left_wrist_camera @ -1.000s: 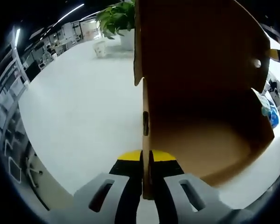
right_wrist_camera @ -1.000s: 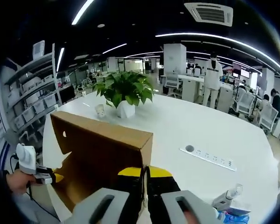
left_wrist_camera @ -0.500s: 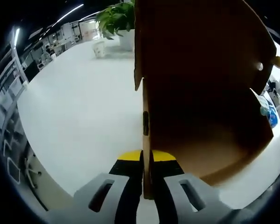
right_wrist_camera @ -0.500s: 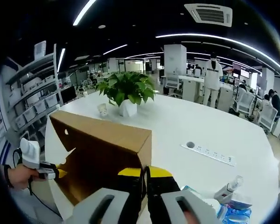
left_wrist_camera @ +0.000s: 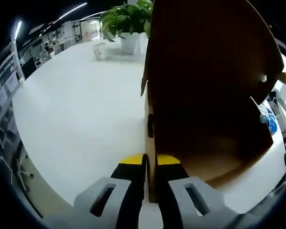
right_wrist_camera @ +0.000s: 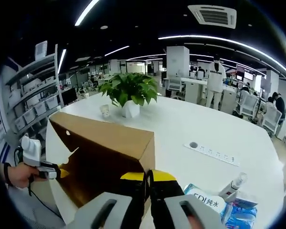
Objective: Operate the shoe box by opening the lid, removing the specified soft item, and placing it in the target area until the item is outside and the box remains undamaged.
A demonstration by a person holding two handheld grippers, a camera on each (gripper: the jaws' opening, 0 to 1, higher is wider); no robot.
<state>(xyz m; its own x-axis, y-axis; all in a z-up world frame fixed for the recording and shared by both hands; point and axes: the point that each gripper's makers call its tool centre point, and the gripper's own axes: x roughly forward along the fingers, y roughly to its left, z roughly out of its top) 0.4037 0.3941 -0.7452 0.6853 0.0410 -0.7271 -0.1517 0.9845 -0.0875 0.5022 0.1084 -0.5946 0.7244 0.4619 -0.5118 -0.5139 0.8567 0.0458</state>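
1. Left gripper (left_wrist_camera: 149, 179): jaws closed on the edge of a brown cardboard panel, the shoe box lid (left_wrist_camera: 205, 95). The panel stands on edge between the two jaws and fills the right half of the left gripper view.
2. Right gripper (right_wrist_camera: 148, 191): jaws closed on the opposite edge of the same lid (right_wrist_camera: 105, 152), at its near corner.
3. The lid is held up off the white table (left_wrist_camera: 76, 109) between the two grippers, its hollow inner side turned toward the left gripper view. A small round hole shows near its far edge in both views.
4. In the right gripper view, the left gripper appears at the left side, held by a person's hand (right_wrist_camera: 16, 174), clamped on the lid's far end.
5. Soft item: not identifiable in either view.
6. Surroundings: potted plant (right_wrist_camera: 128, 93) and small white cup (right_wrist_camera: 104, 111) at the table's far side; power strip (right_wrist_camera: 212, 152) on the tabletop; spray bottle (right_wrist_camera: 233, 183) and a blue-and-white pack (right_wrist_camera: 207, 200) near the right gripper.
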